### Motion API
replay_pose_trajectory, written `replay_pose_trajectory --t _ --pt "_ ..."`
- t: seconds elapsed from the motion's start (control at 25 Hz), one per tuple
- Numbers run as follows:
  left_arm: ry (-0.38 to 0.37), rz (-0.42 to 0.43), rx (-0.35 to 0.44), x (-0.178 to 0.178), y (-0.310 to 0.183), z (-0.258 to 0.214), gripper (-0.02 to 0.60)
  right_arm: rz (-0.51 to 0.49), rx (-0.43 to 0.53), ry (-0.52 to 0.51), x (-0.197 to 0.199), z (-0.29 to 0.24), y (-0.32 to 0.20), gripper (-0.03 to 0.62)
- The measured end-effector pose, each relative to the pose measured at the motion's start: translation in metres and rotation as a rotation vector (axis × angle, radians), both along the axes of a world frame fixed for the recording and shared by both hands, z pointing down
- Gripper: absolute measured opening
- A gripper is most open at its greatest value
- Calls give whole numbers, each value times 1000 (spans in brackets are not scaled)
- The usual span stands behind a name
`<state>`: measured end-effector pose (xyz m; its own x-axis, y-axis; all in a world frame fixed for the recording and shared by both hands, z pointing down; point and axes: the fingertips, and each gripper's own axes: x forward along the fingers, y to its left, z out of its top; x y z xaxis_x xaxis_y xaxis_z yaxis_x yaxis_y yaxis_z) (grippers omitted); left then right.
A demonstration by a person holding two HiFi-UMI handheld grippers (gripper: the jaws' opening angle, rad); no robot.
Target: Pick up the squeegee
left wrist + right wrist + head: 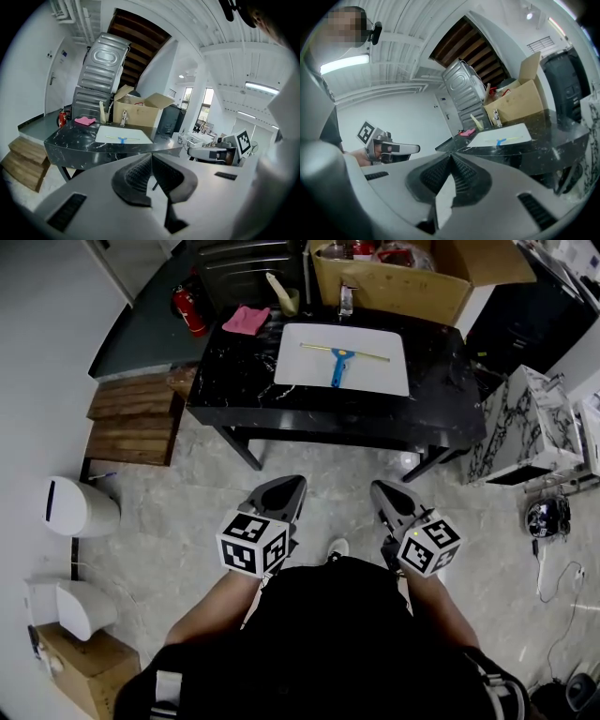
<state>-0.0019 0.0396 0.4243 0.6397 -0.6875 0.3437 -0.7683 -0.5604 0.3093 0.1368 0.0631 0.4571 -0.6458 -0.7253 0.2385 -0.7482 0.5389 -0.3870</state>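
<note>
Both grippers are held out in front of the person, side by side, well short of the table. Left gripper (pixel 289 486): its own view shows the jaws pressed together w/ nothing between them. Right gripper (pixel 382 489): same deal, jaws closed tight & empty.

The squeegee (pixel 339 360) is straight ahead of both tools and well apart from them. It has a blue handle and a thin yellowish blade bar. It's lying flat on a white sheet (pixel 380 376) on top of the black marble table (pixel 234 381). From the left gripper it sits ahead & a bit to the right, from the right gripper ahead & a bit to the left. The handle end points back toward the grippers, w/ the blade on the far side.

Other stuff:
- A pink cloth (pixel 247 320) is on the table's far corner, ahead-left of the left gripper.
- A cardboard box (pixel 394 287) is beyond the table.
- A red fire extinguisher (pixel 190 310) is on the floor, farther left past the cloth.
- Wooden steps (pixel 131 418) are off to the left of the left gripper.
- A white bin (pixel 80 507) is also left of that gripper, about level w/ it.
</note>
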Motion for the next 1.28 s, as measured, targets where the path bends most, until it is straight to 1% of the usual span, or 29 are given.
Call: replay_pose_trajectory --t 0.16,0.44,0.56,0.72,0.92,1.08,1.28 --pt "-6 -11 6 18 -22 -1 17 -17 -7 4 15 -1 -23 9" --pt "-24 -22 5 38 -43 2 17 -31 -15 -7 35 5 -46 9" --pt "-28 -32 -3 40 -48 4 17 -38 -24 -23 37 10 -48 9" --pt "-28 -44 -15 36 -52 7 17 -43 -41 -13 36 14 -53 9" --pt "-24 -42 -36 35 -63 16 17 -29 -37 -16 36 14 -61 9" --pt "-15 -16 -26 41 -82 16 17 5 -47 -17 43 20 -75 9" --pt "-14 -4 -24 37 -114 18 17 20 -42 1 39 18 -102 9"
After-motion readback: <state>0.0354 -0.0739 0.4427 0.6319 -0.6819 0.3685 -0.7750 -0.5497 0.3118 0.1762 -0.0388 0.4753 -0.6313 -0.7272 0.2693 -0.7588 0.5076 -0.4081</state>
